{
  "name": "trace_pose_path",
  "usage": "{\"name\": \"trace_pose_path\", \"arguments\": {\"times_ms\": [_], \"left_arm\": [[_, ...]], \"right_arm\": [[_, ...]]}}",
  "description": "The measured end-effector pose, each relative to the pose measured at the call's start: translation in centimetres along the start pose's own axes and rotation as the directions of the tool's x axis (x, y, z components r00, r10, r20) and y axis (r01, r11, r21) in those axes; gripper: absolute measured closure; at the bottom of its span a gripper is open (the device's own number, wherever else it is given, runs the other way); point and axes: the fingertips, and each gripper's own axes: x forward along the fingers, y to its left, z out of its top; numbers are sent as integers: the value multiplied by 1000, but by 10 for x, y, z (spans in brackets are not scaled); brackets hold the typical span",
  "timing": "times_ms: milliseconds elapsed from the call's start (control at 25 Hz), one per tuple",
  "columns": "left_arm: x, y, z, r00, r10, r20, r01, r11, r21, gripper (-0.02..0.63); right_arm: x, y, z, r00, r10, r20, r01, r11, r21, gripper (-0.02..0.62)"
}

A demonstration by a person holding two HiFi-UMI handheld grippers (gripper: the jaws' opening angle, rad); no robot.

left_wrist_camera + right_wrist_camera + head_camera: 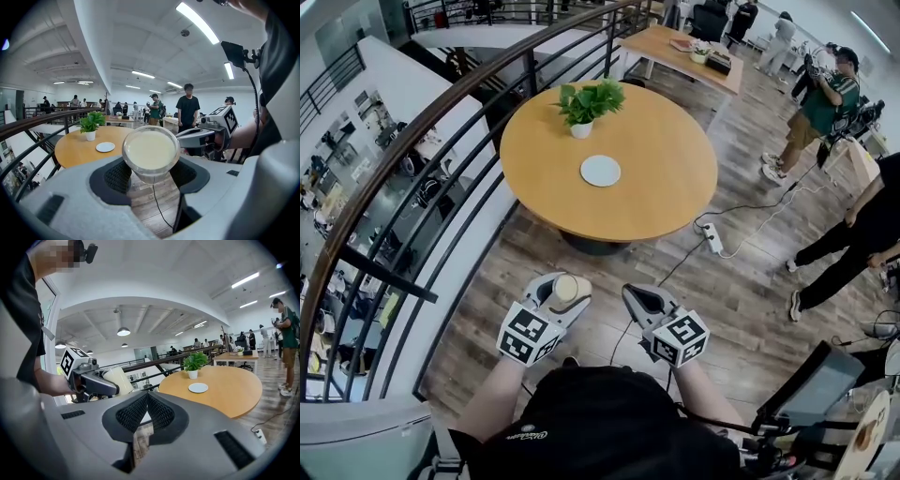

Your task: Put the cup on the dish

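Left gripper (565, 292) clamps the translucent cream plastic cup (151, 151); right gripper (632, 293) closed, empty; small white round dish (600, 171) mid round wooden bench (661, 173).

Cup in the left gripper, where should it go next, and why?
Probably carry it forward toward the round table. The left gripper holds the cup between its jaws, but the white dish lies far ahead on the table, near a potted plant, with wood floor in between. So the cup likely needs to get over the table before any lowering.
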Motion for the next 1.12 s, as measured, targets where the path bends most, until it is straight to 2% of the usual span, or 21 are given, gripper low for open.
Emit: {"name": "trace_pose_path", "arguments": {"times_ms": [360, 640, 920, 1120], "left_arm": [[-25, 37, -8, 999, -23, 27, 24, 999, -30, 347], [-21, 44, -10, 999, -40, 30, 41, 998, -38, 347], [7, 61, -2, 999, -31, 13, 31, 999, -33, 347], [38, 82, 9, 1000, -1, -11, 1, 999, -33, 347]], "right_arm": [[33, 18, -1, 999, -42, -32, 42, 999, -1, 591], [33, 13, -9, 996, -70, -48, 71, 997, 19, 591], [47, -16, -13, 997, -60, -49, 62, 997, 45, 591], [66, -58, -2, 998, -48, -38, 50, 998, 50, 591]]}}
